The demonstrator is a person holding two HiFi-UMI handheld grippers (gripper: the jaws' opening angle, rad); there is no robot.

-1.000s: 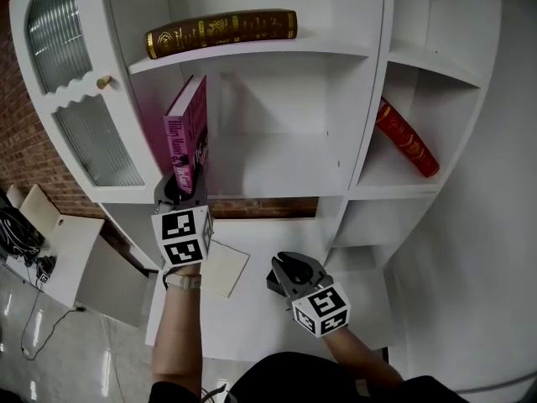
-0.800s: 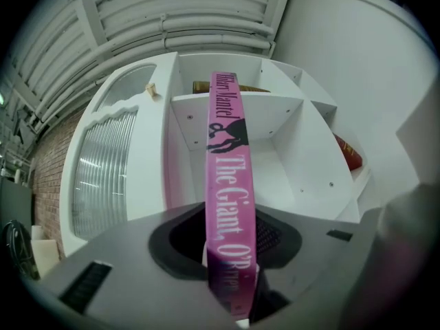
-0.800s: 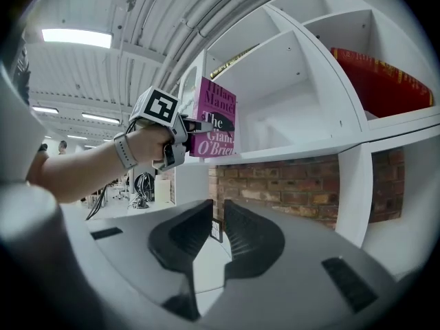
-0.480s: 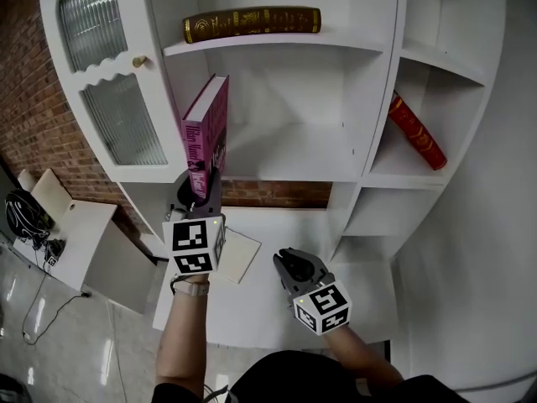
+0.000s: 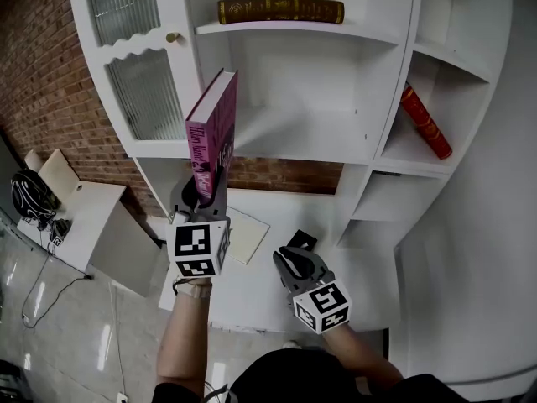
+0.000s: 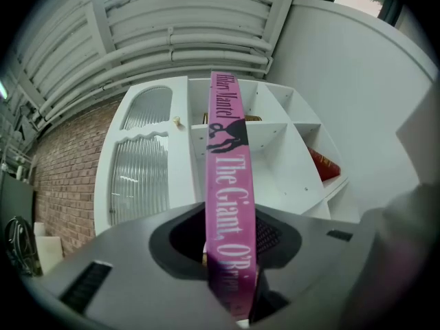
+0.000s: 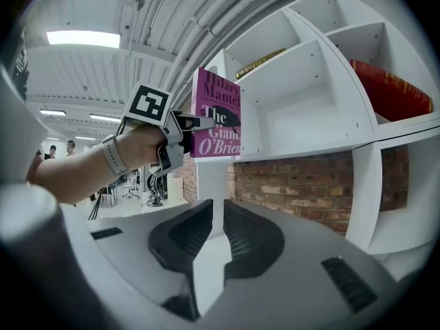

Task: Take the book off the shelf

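A pink book stands upright, spine toward me, in front of the white shelf unit and outside its middle compartment. My left gripper is shut on the book's lower end. In the left gripper view the pink spine rises from between the jaws of the left gripper. The right gripper view shows the book and the left gripper out in front of the shelf's edge. My right gripper hangs lower, over the desk, and holds nothing. Its jaws stand a narrow gap apart.
A brown book lies flat on the upper shelf. A red book leans in the right compartment. On the desk below lie a cream notebook and a small black object. A glass-fronted door is at the left.
The left gripper has drawn the pink book back out of the middle compartment toward me. The right gripper has hardly moved.
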